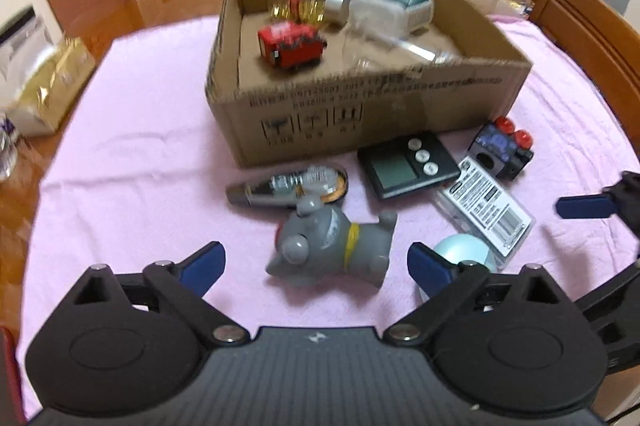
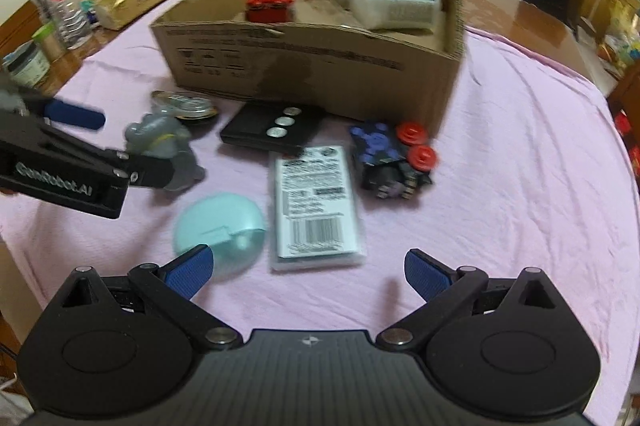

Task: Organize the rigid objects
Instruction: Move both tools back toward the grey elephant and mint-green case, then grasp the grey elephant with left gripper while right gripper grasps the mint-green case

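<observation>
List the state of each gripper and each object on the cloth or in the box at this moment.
left gripper: open, empty, facing the elephant
right gripper: open, empty
cardboard box: open-topped, upright
red toy: in the box
glass bottle: lying in the box
white bottle: lying in the box
grey elephant: on its side, on the cloth
black timer: flat on the cloth
barcoded pack: flat on the cloth
blue round case: on the cloth, closed
</observation>
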A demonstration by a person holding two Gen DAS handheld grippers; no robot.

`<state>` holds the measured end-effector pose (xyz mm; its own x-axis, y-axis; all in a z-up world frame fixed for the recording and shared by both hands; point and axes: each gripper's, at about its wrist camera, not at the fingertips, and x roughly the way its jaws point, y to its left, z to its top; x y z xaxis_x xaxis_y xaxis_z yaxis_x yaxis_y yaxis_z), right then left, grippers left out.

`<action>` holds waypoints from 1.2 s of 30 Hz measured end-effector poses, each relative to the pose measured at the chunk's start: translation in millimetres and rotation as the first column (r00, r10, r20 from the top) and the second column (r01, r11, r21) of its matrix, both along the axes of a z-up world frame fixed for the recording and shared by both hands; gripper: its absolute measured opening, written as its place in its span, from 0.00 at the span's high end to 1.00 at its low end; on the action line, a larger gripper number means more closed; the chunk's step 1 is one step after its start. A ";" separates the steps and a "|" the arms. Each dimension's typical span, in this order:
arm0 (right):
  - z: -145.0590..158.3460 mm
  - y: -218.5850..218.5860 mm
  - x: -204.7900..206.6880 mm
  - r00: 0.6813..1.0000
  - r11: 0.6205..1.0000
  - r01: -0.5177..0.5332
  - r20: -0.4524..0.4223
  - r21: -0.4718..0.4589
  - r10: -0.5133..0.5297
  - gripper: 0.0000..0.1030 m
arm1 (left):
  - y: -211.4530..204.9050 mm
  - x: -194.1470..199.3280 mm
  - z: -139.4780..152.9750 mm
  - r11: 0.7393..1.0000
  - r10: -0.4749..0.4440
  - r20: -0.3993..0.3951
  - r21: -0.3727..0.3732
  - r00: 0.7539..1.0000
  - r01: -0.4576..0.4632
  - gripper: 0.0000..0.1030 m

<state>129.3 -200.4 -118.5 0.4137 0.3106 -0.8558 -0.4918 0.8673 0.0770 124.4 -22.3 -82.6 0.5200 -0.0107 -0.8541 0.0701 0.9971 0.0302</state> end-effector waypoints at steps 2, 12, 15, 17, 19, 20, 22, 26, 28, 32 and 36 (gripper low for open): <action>-0.2 8.5 -3.3 1.000 1.000 -0.007 0.014 0.004 0.007 0.00 | 4.4 -1.2 7.2 1.000 -0.024 0.007 -0.007 1.000 0.024 0.05; -7.2 61.4 -13.4 0.982 0.986 0.157 0.114 -0.055 -0.150 0.00 | 45.5 8.3 19.9 0.994 -0.102 0.040 0.031 0.994 0.100 0.05; -15.0 72.7 -14.0 0.965 0.967 0.237 0.136 -0.094 -0.223 0.00 | 54.0 11.8 16.1 0.992 -0.129 0.030 0.020 0.991 0.128 0.05; -18.8 74.0 -14.7 0.956 0.954 0.275 0.144 -0.121 -0.257 0.00 | 57.0 13.6 13.1 0.989 -0.149 0.026 0.007 0.989 0.149 0.05; -21.2 71.5 -16.6 0.950 0.946 0.296 0.142 -0.131 -0.278 0.00 | 58.1 14.6 10.8 0.986 -0.167 0.024 0.001 0.986 0.167 0.05; -21.1 68.3 -18.3 0.948 0.944 0.303 0.138 -0.129 -0.285 0.00 | 57.7 15.4 9.3 0.984 -0.179 0.021 0.000 0.984 0.179 0.05; -21.0 62.0 -20.9 0.945 0.940 0.317 0.121 -0.122 -0.303 0.00 | 56.7 16.0 7.0 0.981 -0.196 0.015 -0.001 0.980 0.196 0.05; -22.2 50.7 -24.9 0.940 0.936 0.337 0.081 -0.103 -0.330 0.00 | 55.0 17.0 5.4 0.976 -0.215 0.008 -0.019 0.977 0.215 0.05; -22.3 45.5 -27.2 0.940 0.936 0.340 0.064 -0.094 -0.335 0.00 | 53.5 16.9 5.8 0.974 -0.224 0.008 -0.024 0.975 0.224 0.05; -23.2 32.0 -30.8 0.941 0.937 0.339 0.034 -0.078 -0.338 0.00 | 49.2 16.4 7.2 0.970 -0.242 0.012 -0.027 0.970 0.242 0.05; -23.3 21.5 -35.7 0.956 0.954 0.292 0.037 -0.072 -0.290 0.00 | 45.5 16.4 6.9 0.968 -0.249 0.012 -0.034 0.968 0.250 0.05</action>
